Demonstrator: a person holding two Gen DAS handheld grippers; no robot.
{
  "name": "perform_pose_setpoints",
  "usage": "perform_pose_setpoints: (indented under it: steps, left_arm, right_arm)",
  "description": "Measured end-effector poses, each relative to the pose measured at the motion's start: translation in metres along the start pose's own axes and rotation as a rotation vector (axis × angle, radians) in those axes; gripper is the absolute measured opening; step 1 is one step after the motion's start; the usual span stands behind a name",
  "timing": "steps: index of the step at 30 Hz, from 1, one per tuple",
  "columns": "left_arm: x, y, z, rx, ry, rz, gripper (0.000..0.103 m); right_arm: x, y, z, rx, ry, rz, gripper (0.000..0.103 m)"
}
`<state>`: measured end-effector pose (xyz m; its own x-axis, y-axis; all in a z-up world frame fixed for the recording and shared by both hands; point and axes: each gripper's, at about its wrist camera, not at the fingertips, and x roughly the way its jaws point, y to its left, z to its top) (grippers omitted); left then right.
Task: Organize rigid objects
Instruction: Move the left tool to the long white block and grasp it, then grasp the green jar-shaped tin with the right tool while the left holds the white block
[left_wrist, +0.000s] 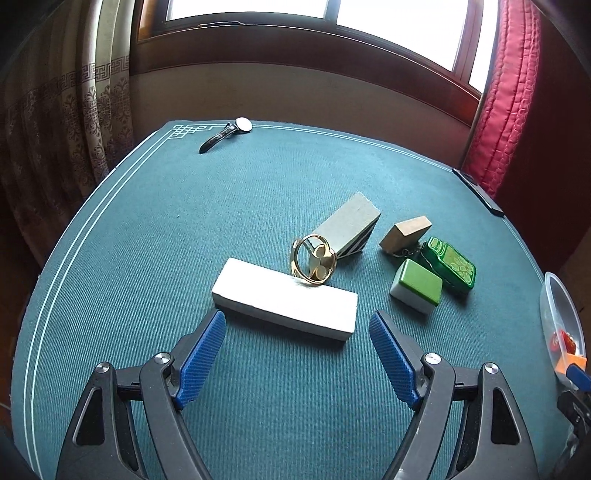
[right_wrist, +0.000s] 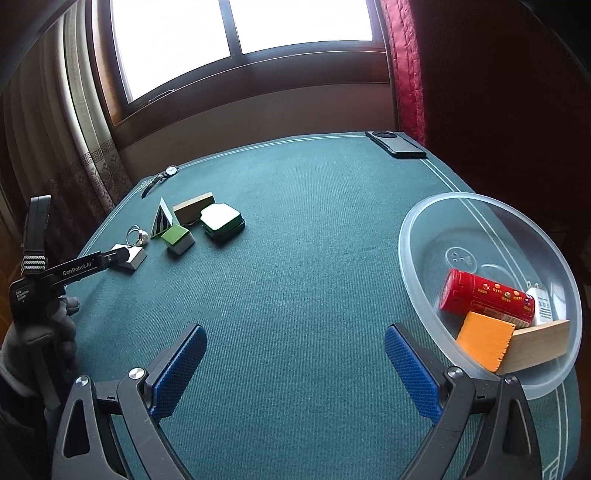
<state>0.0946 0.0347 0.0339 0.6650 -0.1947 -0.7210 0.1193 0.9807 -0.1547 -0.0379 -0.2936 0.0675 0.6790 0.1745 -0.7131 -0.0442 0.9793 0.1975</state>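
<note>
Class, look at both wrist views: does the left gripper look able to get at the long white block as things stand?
Probably yes. The left gripper is open, and the white block lies just ahead between its jaws with bare cloth before it. The gold ring resting at the block's far edge could be knocked.

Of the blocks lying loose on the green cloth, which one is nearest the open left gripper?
The long white block, just beyond the left gripper. The grey block, tan block and green-topped tile all lie farther off.
</note>
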Motion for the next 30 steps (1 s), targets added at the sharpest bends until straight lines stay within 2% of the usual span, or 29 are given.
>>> perform_pose_setpoints:
  steps: [6, 8, 17, 30]
  left_arm:
    - [0.013, 0.001, 0.005, 0.064, 0.011, 0.016, 0.082]
    - [0.016, 0.003, 0.006, 0.065, 0.013, 0.009, 0.086]
    - [0.022, 0.003, 0.006, 0.066, 0.035, -0.021, 0.088]
    - [0.025, 0.008, 0.012, 0.097, 0.042, 0.0, 0.091]
  right_arm:
    - [0.011, 0.005, 0.001, -0.004, 0.037, 0.01, 0.099]
    - [0.016, 0.007, 0.002, -0.002, 0.05, 0.015, 0.099]
    - [0.031, 0.021, 0.01, -0.028, 0.081, 0.025, 0.099]
    - [0.048, 0.046, 0.019, -0.081, 0.1, 0.037, 0.099]
